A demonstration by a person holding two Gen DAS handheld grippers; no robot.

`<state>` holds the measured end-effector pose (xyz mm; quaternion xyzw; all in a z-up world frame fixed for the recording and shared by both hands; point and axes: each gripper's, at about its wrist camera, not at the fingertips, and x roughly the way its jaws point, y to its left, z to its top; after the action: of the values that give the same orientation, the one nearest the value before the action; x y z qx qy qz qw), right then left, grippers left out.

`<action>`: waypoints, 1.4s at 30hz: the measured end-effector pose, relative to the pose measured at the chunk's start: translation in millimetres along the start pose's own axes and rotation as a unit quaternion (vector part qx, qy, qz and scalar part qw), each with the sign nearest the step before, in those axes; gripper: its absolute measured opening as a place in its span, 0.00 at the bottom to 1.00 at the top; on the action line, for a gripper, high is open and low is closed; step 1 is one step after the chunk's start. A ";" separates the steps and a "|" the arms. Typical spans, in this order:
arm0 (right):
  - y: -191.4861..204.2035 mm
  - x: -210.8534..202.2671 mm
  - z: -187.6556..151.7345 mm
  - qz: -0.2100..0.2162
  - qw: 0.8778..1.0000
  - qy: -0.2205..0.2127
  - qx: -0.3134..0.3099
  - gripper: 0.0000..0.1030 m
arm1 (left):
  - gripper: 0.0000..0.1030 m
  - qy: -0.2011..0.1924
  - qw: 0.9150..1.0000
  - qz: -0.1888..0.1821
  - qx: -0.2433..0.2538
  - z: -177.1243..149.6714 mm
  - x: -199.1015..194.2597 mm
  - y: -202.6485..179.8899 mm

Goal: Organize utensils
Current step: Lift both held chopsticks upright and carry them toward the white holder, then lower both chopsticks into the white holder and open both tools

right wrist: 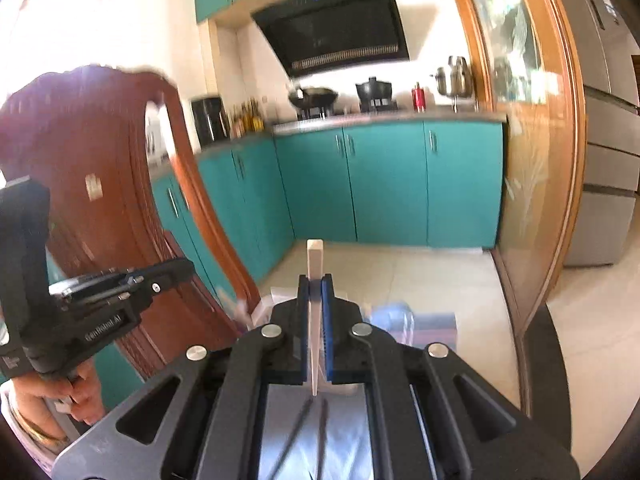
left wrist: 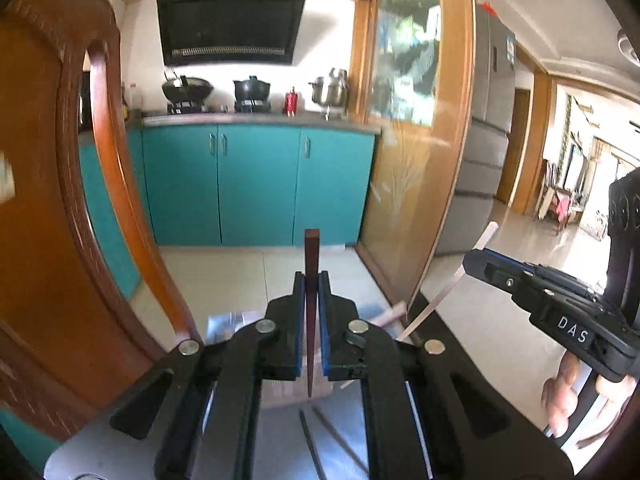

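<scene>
Both tools clamp chopsticks (left wrist: 311, 300), tips blurred.

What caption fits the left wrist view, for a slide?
Left gripper shut on a dark chopstick, facing teal cabinets.

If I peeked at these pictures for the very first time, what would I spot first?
Right up close, the left hand-held gripper pinches a dark reddish chopstick, and the right hand-held gripper pinches a pale chopstick. Behind them, teal cabinets stretch under a big black range hood.
</scene>
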<state>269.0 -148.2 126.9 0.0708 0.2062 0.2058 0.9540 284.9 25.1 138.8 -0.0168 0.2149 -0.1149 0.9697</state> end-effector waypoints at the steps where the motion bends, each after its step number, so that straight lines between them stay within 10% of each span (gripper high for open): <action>1: -0.2 1.1 6.7 -0.003 1.000 -0.010 0.001 0.06 | 0.07 -0.002 1.000 0.000 -0.001 8.2 0.5 0.0; 9: -0.2 23.5 19.9 -0.024 0.997 -0.072 0.001 0.06 | 0.07 -0.051 0.997 0.052 -0.004 21.5 21.2 9.8; 26: -19.9 66.8 -66.1 -0.045 0.999 0.000 0.003 0.07 | 0.07 0.026 0.997 0.066 -0.032 -78.3 65.4 23.2; 36: -33.4 -2.8 -126.0 -0.020 0.999 -0.027 0.015 0.26 | 0.37 0.032 0.997 0.026 -0.069 -152.3 15.6 21.5; 38: -36.7 -2.7 -148.9 -0.020 1.000 0.001 0.016 0.26 | 0.37 0.082 0.994 0.012 -0.078 -185.1 29.2 19.8; 42: -40.8 56.5 -212.5 -0.035 0.981 0.189 -0.006 0.26 | 0.37 0.181 0.980 0.006 -0.083 -248.4 69.7 16.1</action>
<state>241.0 -150.7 -95.0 0.0175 0.3838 0.1836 0.9048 245.3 28.9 -116.6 -0.0750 0.3959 -0.0915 0.9106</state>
